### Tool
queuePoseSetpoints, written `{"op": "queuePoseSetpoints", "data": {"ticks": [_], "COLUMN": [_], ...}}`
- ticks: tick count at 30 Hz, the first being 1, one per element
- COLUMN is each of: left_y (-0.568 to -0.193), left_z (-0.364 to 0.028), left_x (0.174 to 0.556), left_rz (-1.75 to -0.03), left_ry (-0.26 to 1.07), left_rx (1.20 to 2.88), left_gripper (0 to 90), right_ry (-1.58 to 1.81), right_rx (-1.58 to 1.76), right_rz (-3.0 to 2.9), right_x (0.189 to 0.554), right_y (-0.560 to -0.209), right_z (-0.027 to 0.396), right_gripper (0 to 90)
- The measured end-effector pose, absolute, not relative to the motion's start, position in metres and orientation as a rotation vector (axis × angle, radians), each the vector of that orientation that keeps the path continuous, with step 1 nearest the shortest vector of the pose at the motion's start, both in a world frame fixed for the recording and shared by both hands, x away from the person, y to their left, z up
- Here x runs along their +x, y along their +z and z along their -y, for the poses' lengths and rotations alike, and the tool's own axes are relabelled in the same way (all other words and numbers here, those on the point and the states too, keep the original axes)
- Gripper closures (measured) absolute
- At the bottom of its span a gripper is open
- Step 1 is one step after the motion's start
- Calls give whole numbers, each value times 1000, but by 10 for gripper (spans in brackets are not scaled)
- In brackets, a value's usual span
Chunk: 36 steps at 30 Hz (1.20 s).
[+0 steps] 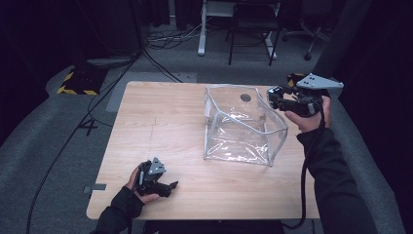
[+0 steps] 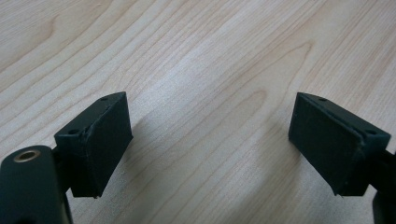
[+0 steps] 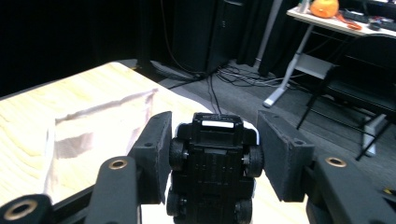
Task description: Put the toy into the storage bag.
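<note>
A clear plastic bag (image 1: 243, 127) stands open on the right half of the wooden table (image 1: 160, 122). My right gripper (image 1: 278, 99) hovers at the bag's far right rim, shut on a small black toy car (image 1: 272, 92). In the right gripper view the car (image 3: 212, 177) shows its underside and wheels between the two pads, with the gripper (image 3: 212, 140) above the bag (image 3: 93, 126). My left gripper (image 1: 170, 185) rests low over the table's front left, open. In the left gripper view the gripper (image 2: 210, 135) has bare wood between its pads.
A dark round spot (image 1: 246, 97) shows on the table through the bag. Behind the table are a white desk leg (image 1: 201, 29), a black chair (image 1: 251, 29), floor cables and a yellow-black striped object (image 1: 78, 83). An orange object (image 3: 324, 7) sits on a far desk.
</note>
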<state>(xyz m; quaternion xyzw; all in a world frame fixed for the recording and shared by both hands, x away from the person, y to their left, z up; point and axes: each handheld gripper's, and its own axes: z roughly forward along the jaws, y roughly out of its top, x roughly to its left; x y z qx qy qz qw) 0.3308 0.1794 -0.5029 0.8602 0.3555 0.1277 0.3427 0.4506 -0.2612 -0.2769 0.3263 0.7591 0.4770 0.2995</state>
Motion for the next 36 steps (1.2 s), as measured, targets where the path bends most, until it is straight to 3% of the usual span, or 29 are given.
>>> {"op": "queuePoseSetpoints", "data": {"ticks": [36], "left_y": [-503], "left_z": [-179], "left_x": [330], "left_rz": [-931], "left_ry": [328], "left_rx": [2231], "left_gripper": [137], "right_ry": [1153], "right_rx": [841], "right_rz": [-2217], "right_x": [473], "right_y": [-297], "right_z": [211], "right_gripper": [480]}}
